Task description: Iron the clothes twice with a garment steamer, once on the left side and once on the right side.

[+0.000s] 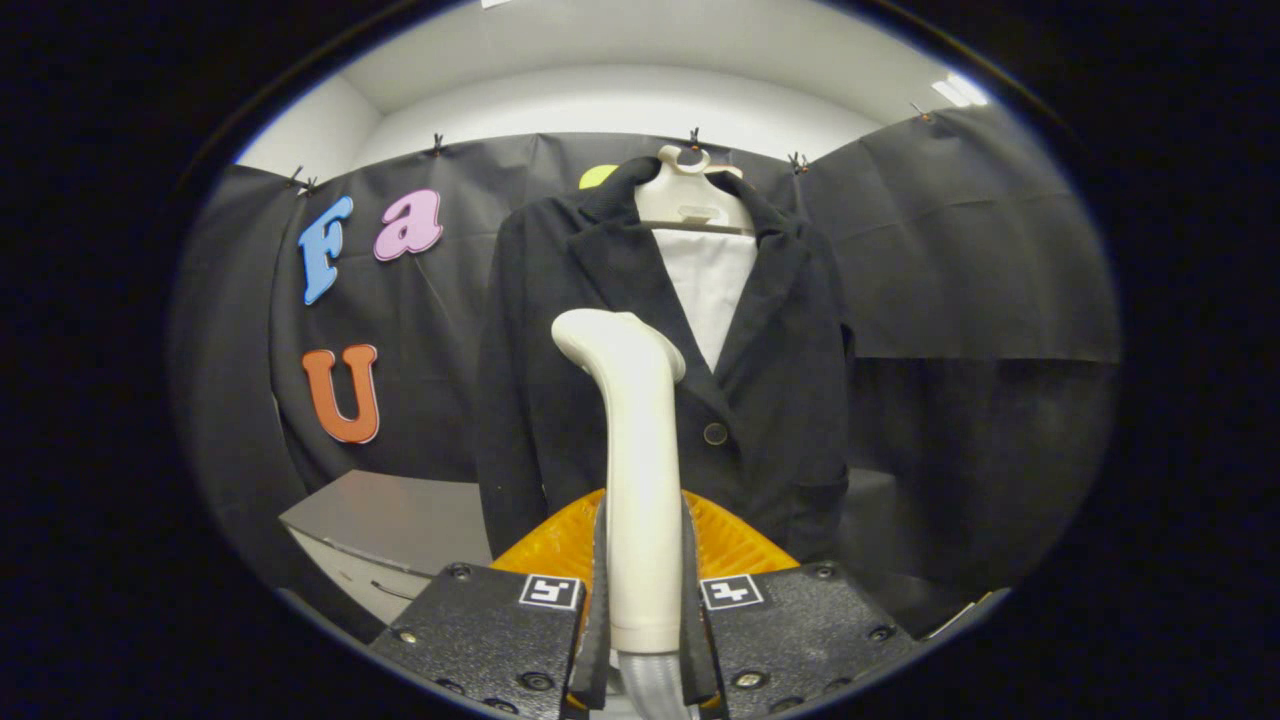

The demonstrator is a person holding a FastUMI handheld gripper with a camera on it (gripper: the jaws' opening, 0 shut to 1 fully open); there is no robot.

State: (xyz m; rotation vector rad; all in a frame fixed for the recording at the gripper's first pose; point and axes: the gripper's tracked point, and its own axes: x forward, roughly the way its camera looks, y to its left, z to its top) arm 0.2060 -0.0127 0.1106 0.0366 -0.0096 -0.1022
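A dark suit jacket point(560, 400) hangs on a white hanger point(690, 200) against the booth wall, with a white shirt front point(712, 285) showing between its lapels. My gripper point(644, 600) is shut on the cream handle of the garment steamer point(640, 470), both fingers pressing its sides. The steamer stands upright between the fingers, its head bent toward the jacket's left front panel, just above the level of the jacket's button point(715, 433). Whether the head touches the cloth is not clear. A grey hose point(650, 685) leaves the handle's lower end.
A grey cabinet or table top point(400, 515) stands low to the left of the jacket. Orange ribbed gripper parts point(735, 545) show behind the fingers. Black cloth covers the wall on both sides of the jacket.
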